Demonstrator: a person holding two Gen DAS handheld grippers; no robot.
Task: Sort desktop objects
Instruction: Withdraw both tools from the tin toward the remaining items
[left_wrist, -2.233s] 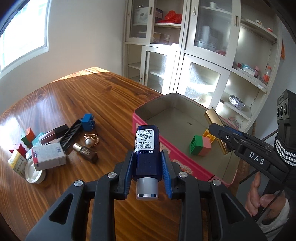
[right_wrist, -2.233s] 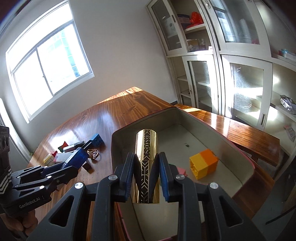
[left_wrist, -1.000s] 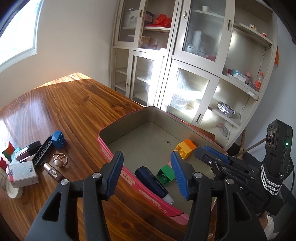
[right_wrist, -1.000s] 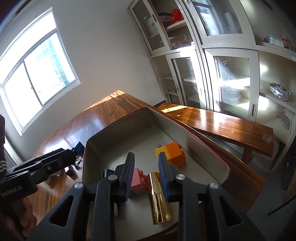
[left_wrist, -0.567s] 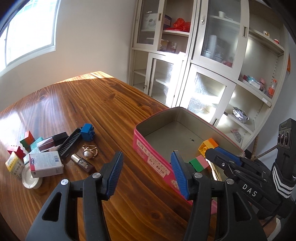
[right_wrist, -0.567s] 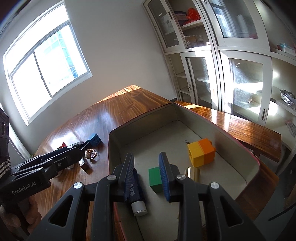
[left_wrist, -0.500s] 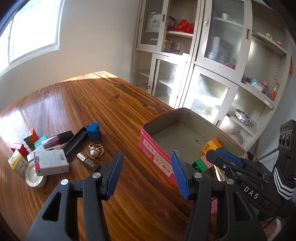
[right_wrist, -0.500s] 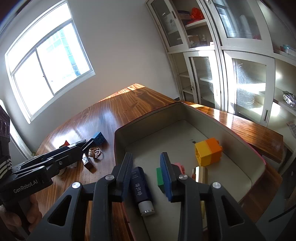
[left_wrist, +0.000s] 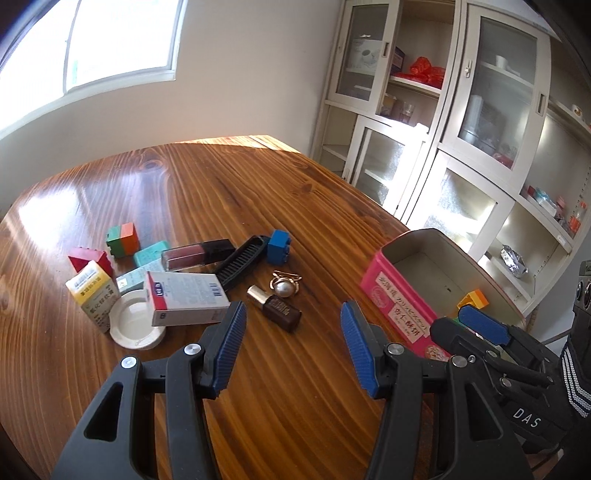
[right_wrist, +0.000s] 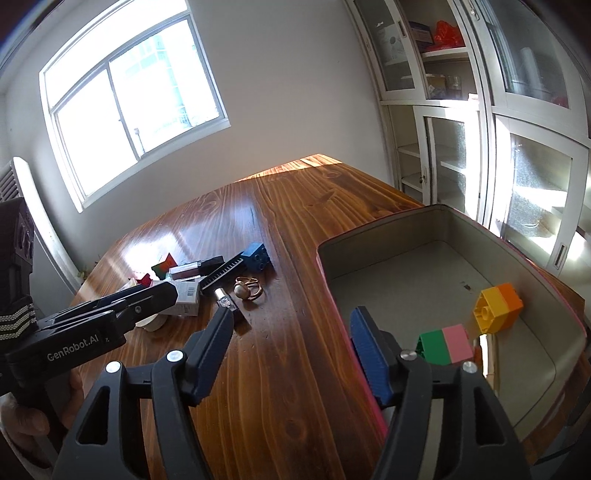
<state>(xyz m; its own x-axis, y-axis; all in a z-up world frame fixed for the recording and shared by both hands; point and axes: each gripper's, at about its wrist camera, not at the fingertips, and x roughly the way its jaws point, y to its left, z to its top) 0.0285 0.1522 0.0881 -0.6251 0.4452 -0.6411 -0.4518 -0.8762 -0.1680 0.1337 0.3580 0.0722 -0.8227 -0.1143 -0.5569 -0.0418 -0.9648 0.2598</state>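
Left wrist view: the left gripper (left_wrist: 291, 347) stood spread and empty above the bare middle of the wooden table (left_wrist: 207, 192). Unsorted items lay clustered toward the table's left edge: a white medicine box (left_wrist: 184, 303), a brown bottle (left_wrist: 275, 308), a pearl ring (left_wrist: 285, 286), a black comb (left_wrist: 242, 267), a blue brick (left_wrist: 279, 246), a lip gloss (left_wrist: 197, 253) and a green-orange brick (left_wrist: 122, 239). The pink tin (left_wrist: 397, 301) sat at the table's right edge, an orange-yellow brick (left_wrist: 472, 298) visible inside. Right wrist view: the right gripper (right_wrist: 291, 345) hung over the tin's near left wall, its jaws opening with nothing between them. The tin held a green-pink brick (right_wrist: 447, 343) near its front wall and a gold tube (right_wrist: 487, 354) just beside it. By this evidence, sorting was partly done; most items remained outside the tin.
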